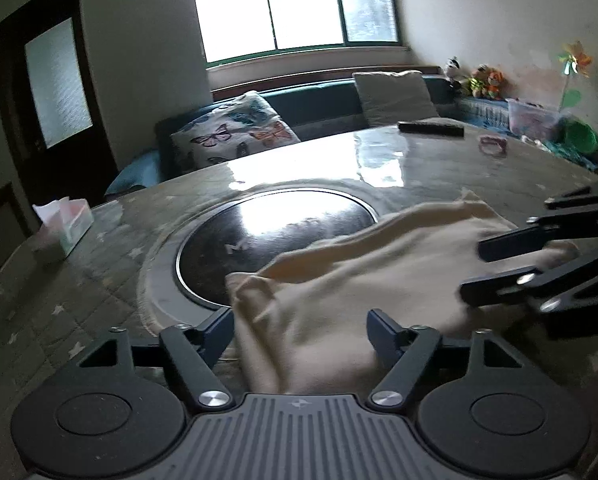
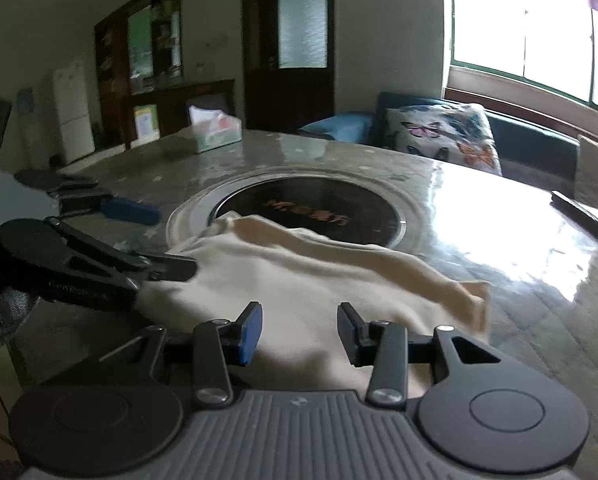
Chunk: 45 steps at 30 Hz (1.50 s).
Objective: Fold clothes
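A cream garment (image 1: 339, 280) lies bunched on the table, its far edge over the black round hob (image 1: 267, 236). My left gripper (image 1: 301, 328) is open, its jaws wide apart over the garment's near edge. In the right wrist view the same garment (image 2: 307, 280) lies in front of my right gripper (image 2: 299, 330), which is open with the cloth between and under its jaws. The right gripper also shows in the left wrist view (image 1: 475, 272), over the garment's right end. The left gripper shows in the right wrist view (image 2: 167, 240), open at the garment's left end.
A tissue box (image 1: 65, 224) stands at the table's left edge. A dark remote (image 1: 431, 128) and a small pink item (image 1: 493, 146) lie at the far right. A sofa with a butterfly cushion (image 1: 235, 132) is behind the table (image 1: 99, 280).
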### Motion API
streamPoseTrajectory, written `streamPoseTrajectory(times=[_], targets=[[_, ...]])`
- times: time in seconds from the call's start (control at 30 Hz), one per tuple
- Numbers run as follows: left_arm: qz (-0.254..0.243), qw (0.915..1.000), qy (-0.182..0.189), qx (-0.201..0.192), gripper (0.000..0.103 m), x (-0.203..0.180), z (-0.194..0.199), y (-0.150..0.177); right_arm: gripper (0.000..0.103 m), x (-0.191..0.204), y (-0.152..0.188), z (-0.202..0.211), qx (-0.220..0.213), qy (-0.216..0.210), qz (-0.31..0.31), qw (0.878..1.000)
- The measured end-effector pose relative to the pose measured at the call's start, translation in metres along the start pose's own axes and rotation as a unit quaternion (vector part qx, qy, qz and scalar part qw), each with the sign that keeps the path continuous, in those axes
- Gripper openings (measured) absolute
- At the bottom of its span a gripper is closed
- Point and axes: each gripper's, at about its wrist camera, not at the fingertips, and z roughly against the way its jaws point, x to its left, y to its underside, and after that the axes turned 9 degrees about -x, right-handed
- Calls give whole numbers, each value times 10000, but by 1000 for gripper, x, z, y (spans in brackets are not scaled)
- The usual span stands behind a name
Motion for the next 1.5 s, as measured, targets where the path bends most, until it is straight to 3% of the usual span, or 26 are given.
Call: streamPoseTrajectory(times=[0.2,0.4,0.5,0.7,1.17,1.5], targets=[[-108,9999,34,65,83,-7,-4,9,43,16,10,-5,70,59,376,9993],[-63,10000,33,-26,89,-5,1,7,43,14,14,1,61,39,337,9994],[-65,9999,117,-100,97,-7,5,7,49,13,16,4,58,26,308,9995],[-27,9999,122,2,100,-11,1,12,56,10,20,11,35,-2,254,9997],[396,9991,-114,-69,103,6,5,5,59,-18,20,36,-99,206,-301,9993],[544,9982,-177,200,103,11,-2,17,73,-19,30,31,-9,267,-345,9990]])
